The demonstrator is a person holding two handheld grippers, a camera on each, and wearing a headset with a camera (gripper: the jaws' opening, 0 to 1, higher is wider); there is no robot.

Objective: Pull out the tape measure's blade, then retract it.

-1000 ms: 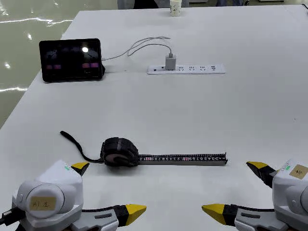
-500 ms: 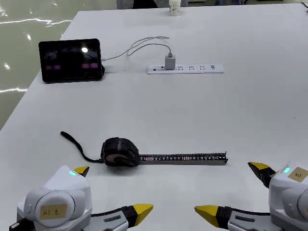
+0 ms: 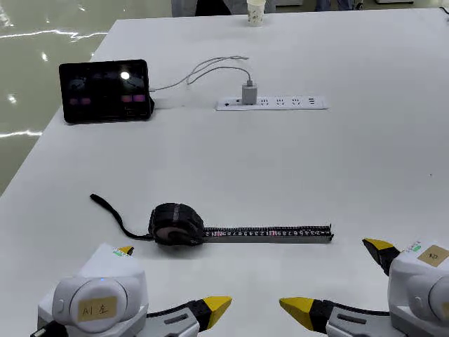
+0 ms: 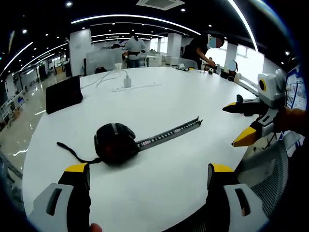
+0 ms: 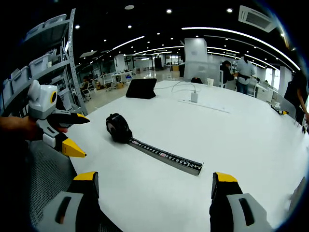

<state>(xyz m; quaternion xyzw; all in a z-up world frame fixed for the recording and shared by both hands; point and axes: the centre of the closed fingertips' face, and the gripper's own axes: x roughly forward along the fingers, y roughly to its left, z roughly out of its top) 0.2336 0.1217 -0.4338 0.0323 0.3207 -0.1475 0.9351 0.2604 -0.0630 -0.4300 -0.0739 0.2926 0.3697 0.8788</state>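
Note:
A black tape measure [image 3: 175,225] lies on the white table [image 3: 280,161], its blade [image 3: 266,233] pulled out flat to the right and its black strap [image 3: 112,213] trailing left. My left gripper [image 3: 170,277] is open near the front edge, short of the case and touching nothing. My right gripper [image 3: 338,276] is open too, just short of the blade's tip. In the left gripper view the case [image 4: 115,142] and blade [image 4: 169,133] lie ahead of the open jaws. In the right gripper view the blade [image 5: 164,155] runs across between the jaws, well ahead of them.
A dark tablet [image 3: 105,90] stands at the back left. A white power strip [image 3: 272,102] with a charger and cable lies behind the tape measure. A paper cup [image 3: 256,10] sits at the far edge. The table's left edge drops to a glossy floor. People stand far behind.
Both grippers have drifted slightly inward along the front edge, their near tips closer together. The tape measure and its blade lie as before.

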